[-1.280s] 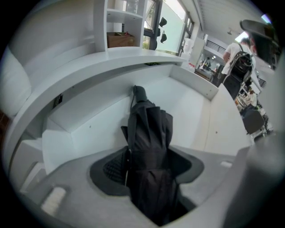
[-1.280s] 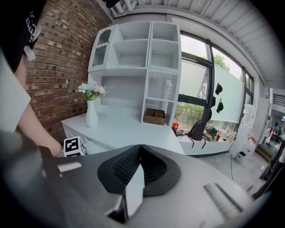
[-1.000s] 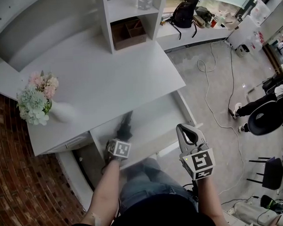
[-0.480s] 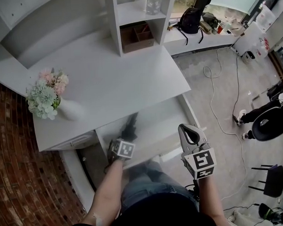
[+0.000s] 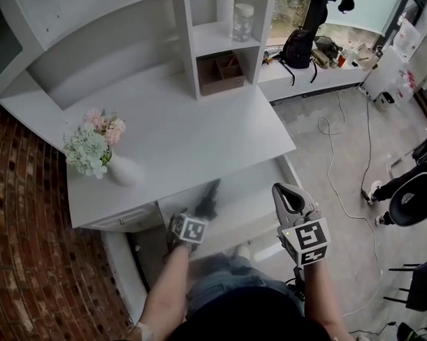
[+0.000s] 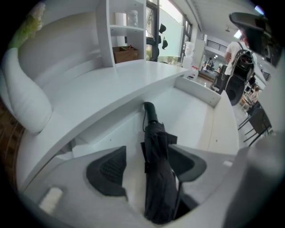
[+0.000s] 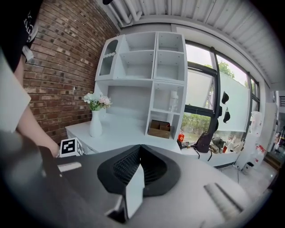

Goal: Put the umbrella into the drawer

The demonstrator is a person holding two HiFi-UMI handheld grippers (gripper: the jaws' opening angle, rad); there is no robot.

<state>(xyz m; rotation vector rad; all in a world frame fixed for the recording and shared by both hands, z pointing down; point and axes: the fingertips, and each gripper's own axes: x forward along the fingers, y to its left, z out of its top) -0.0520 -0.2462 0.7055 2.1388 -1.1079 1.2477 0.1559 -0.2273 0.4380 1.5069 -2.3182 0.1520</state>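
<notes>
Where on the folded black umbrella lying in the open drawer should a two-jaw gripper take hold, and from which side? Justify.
Grip the umbrella by its folded canopy at mid-length, from above, jaws straddling its width. It lies flat along the drawer floor, so top and sides are free; its handle sits close to the desk edge, likely leaving less room.

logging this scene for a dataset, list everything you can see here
umbrella: 1, black, folded in the open drawer
drawer: 1, white, pulled out under desk
desk: 1, white, beside brick wall
vase of flowers: 1, white, desk's left side
wooden box: 1, brown, shelf cubby
backpack: 1, black, far ledge
left gripper: 1, grey, jaws have just been opening, umbrella between them, no grip
right gripper: 1, grey, shut, empty
</notes>
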